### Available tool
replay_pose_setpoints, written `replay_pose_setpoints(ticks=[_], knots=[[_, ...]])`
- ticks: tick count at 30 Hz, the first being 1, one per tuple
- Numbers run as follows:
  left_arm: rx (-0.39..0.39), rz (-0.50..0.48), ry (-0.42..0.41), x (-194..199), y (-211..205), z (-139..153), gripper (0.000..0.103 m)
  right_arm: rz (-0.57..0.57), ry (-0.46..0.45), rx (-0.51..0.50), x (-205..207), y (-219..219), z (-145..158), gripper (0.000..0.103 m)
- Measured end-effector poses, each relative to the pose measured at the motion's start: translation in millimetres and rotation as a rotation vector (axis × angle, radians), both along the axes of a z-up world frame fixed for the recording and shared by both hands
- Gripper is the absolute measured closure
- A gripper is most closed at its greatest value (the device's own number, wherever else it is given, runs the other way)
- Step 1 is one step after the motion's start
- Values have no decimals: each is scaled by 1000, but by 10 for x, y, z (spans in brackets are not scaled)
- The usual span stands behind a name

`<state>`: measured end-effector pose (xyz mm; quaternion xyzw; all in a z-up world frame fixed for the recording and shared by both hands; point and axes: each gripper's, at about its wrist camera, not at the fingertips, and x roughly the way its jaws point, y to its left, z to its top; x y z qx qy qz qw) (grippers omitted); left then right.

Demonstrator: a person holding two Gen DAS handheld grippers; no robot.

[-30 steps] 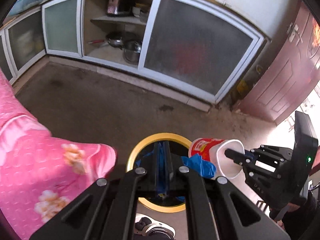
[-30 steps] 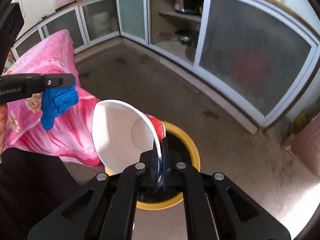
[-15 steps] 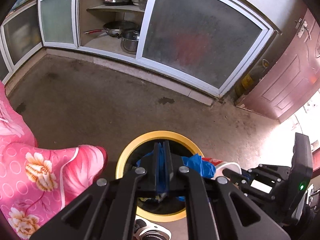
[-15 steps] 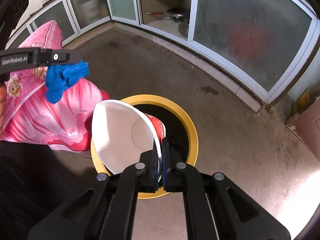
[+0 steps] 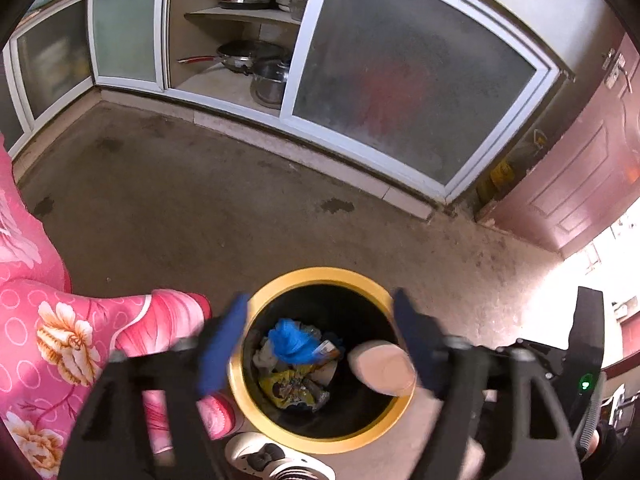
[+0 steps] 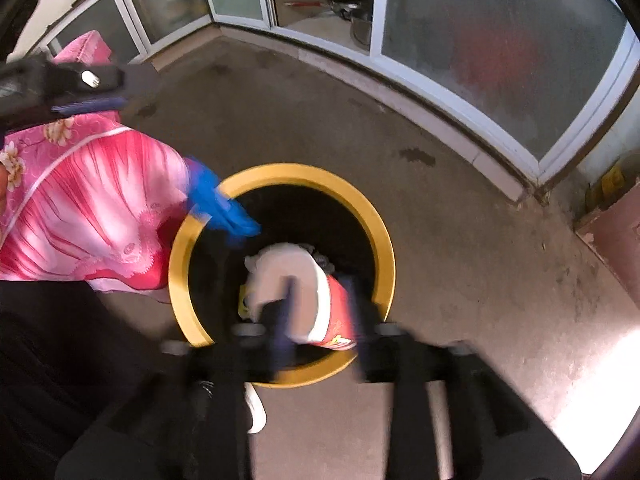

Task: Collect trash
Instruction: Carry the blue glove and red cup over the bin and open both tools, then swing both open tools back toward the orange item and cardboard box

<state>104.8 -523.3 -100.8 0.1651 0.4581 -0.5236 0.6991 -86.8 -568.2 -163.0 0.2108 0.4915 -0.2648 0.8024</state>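
A yellow-rimmed black trash bin (image 5: 316, 276) (image 6: 380, 232) stands on the floor below both grippers. My left gripper (image 5: 320, 344) is open above it, and the crumpled blue glove (image 5: 290, 340) (image 6: 218, 204) is falling free into the bin onto other trash. My right gripper (image 6: 320, 312) is open above the bin's near rim. The red and white paper cup (image 6: 308, 300) (image 5: 382, 368) is loose between its fingers, tipping into the bin.
A pink floral cloth (image 5: 60, 340) (image 6: 80, 208) hangs at the left of the bin. Cabinets with sliding frosted doors (image 5: 400, 80) line the far wall, pots inside. A brown door (image 5: 580, 180) is at right. My shoe (image 5: 272, 460) is near the bin.
Both grippers have opened over the bin. The blue glove has left my left gripper and the cup has left my right gripper; both are dropping into the bin.
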Motion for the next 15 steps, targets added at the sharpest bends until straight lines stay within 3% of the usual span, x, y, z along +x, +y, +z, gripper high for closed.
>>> replay_pose_setpoints(ticks=[2, 5, 9, 13, 15], knots=[[0, 16, -3, 16, 16, 9, 18, -32, -2, -3, -56, -31, -2, 38], [-6, 36, 32, 77, 78, 65, 17, -49, -18, -5, -142, -42, 39, 38], [-66, 88, 46, 263, 372, 332, 11, -37, -67, -60, -239, 45, 193, 38], [-143, 155, 26, 561, 911, 723, 8, 17, -209, -88, -220, 234, 507, 23], [-168, 188, -6, 690, 1218, 912, 8, 59, -253, -96, -117, 340, 654, 23]])
